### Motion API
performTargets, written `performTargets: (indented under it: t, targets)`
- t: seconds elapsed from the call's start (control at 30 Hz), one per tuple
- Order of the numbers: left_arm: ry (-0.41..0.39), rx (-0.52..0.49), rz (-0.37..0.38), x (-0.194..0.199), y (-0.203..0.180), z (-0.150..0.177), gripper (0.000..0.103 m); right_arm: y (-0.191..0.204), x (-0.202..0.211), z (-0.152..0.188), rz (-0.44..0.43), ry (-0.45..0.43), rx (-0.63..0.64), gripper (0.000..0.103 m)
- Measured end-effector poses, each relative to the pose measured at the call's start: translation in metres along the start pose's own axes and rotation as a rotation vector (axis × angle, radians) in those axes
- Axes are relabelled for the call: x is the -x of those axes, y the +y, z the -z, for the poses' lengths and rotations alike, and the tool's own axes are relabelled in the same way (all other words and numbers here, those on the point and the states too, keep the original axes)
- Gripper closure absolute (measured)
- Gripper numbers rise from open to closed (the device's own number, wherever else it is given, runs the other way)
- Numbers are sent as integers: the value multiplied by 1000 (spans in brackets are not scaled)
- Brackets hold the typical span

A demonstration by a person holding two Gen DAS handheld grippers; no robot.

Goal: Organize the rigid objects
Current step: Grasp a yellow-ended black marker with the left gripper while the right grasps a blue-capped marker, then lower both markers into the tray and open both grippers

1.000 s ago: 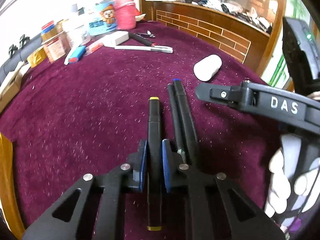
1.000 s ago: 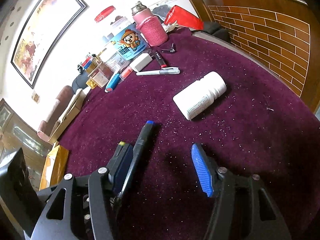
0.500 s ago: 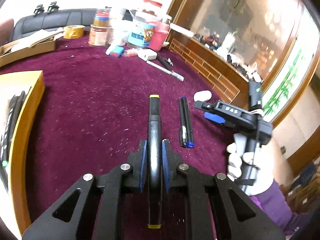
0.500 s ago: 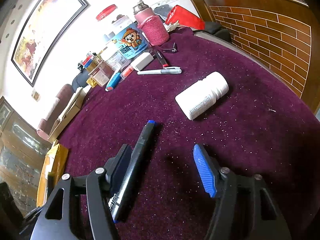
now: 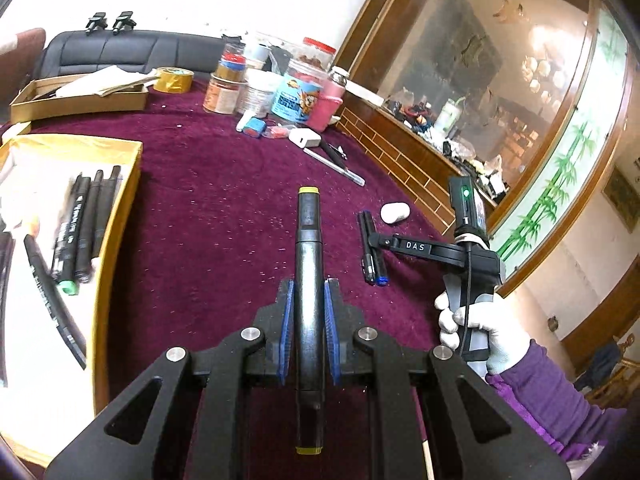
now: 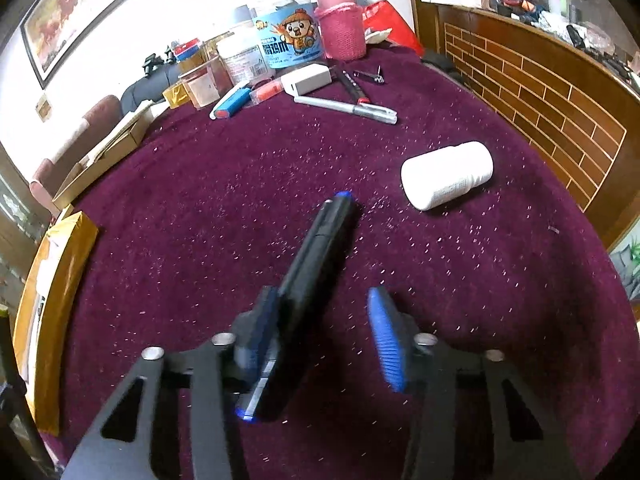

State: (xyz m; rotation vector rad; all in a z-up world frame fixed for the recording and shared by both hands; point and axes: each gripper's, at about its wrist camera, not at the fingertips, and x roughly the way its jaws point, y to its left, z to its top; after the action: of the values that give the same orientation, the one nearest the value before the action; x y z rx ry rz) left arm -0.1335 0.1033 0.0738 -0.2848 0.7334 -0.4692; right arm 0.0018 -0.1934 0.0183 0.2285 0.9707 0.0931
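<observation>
My left gripper is shut on a black marker with yellow ends and holds it above the purple table. A yellow box with several black markers in it lies at the left. My right gripper is open around a black marker with blue ends that lies on the cloth against the left finger. In the left wrist view the right gripper hovers over the blue-ended markers.
A white bottle lies on its side to the right. Jars, a pink cup, a white pen and small items crowd the far edge. A cardboard box stands at far left. A brick-patterned ledge borders the right.
My left gripper lifted the yellow-ended marker and swung left, so the yellow box came into view. My right gripper moved over the blue-ended marker, which now lies between its fingers.
</observation>
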Motion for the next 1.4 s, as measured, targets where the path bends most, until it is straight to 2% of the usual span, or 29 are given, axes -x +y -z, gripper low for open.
performTargets:
  t: [0.07,0.23,0.37,0.47,0.57,0.77,0.9,1.13,1.4]
  targets:
    - [-16,5,1,8,4,1,91,4,0,2,51,10,23,76]
    - [-47,18,4,24,14,4,91,2,3,5,70,21,1,76]
    - [-51,33,7,26,18,6,91,10,-5,-3,156,45,40,76]
    - [-55,37,5,29,20,8,91,18,-11,-6,187,31,69,76]
    - [-67,43,-9,37,24,9,91,19,-9,-5,167,21,68,90]
    - [-113,102,-103,68,59,10,91,-2,10,5,-65,32,-77,90]
    - [-146,184,-195,88,96,12,91,9,27,11,-228,44,-106,90]
    - [-162,319,-356,115,158,21,91,79,35,12,-476,104,-63,90]
    - [-106,358,-472,109,200,20,91,182,20,24,-610,207,57,90]
